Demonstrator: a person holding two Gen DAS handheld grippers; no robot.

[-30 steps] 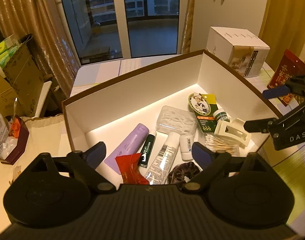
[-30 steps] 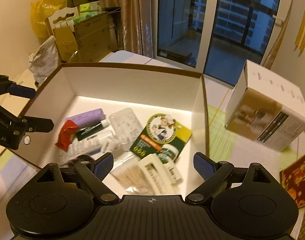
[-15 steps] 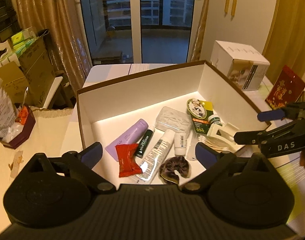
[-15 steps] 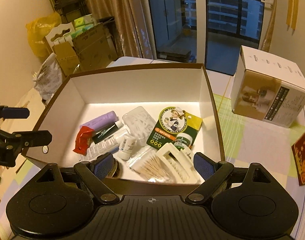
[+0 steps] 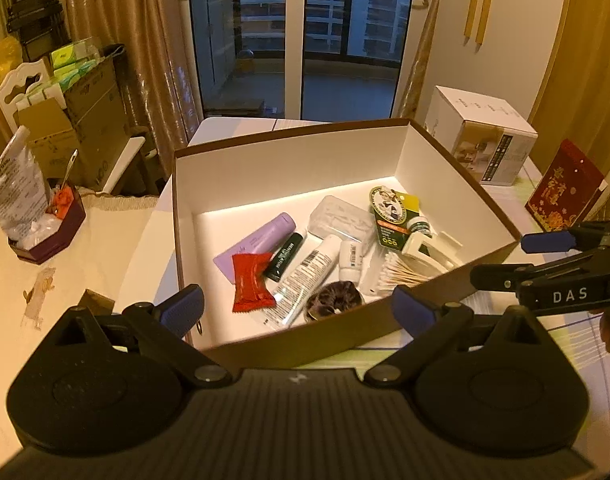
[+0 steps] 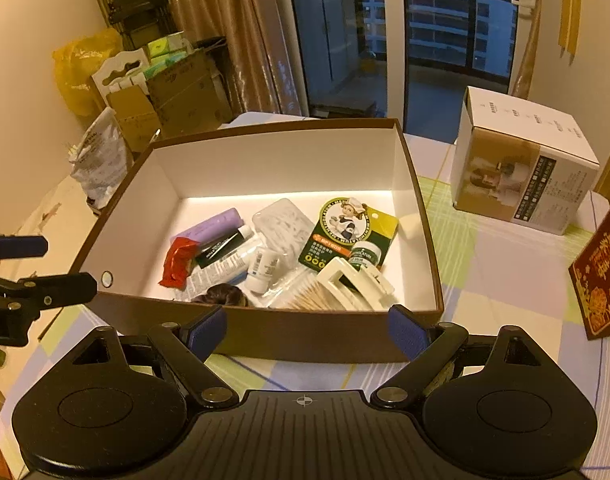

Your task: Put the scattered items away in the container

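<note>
A brown box point(image 5: 345, 336) with white inner walls sits open on a bench point(image 6: 485, 264) covered in a pale checked cloth. Both tools are held just outside its near wall, pointing in over the rim. The left tool point(image 5: 299, 306) has its blue-padded fingers spread wide with nothing between them. The right tool point(image 6: 307, 328) is likewise spread wide and empty; in the left wrist view it shows at the right edge point(image 5: 545, 258), beside the box's right corner.

All the small things lie on the box floor. At the left, a purple tube point(image 5: 261, 240) lies slanted, with a red wrapper point(image 5: 251, 282) overlapping its lower end. Just beside it is a dark green tube point(image 5: 285, 256), then a white tube point(image 5: 305, 276) with a barcode. A dark hair scrunchie point(image 5: 335, 302) rests against the near wall. A small white bottle point(image 5: 351, 260) lies in the middle, near a clear plastic case point(image 5: 341, 218) further back. To the right is a green and yellow card point(image 5: 391, 216) showing a cartoon figure, with a small green-labelled jar point(image 5: 419, 224) on it. Near the front right corner, a cream hair claw point(image 6: 355, 284) rests beside a bundle of cotton swabs point(image 5: 409, 272).

Outside the box on the right stand a white carton point(image 6: 521, 160) and a red envelope point(image 6: 603, 276) with gold print.
</note>
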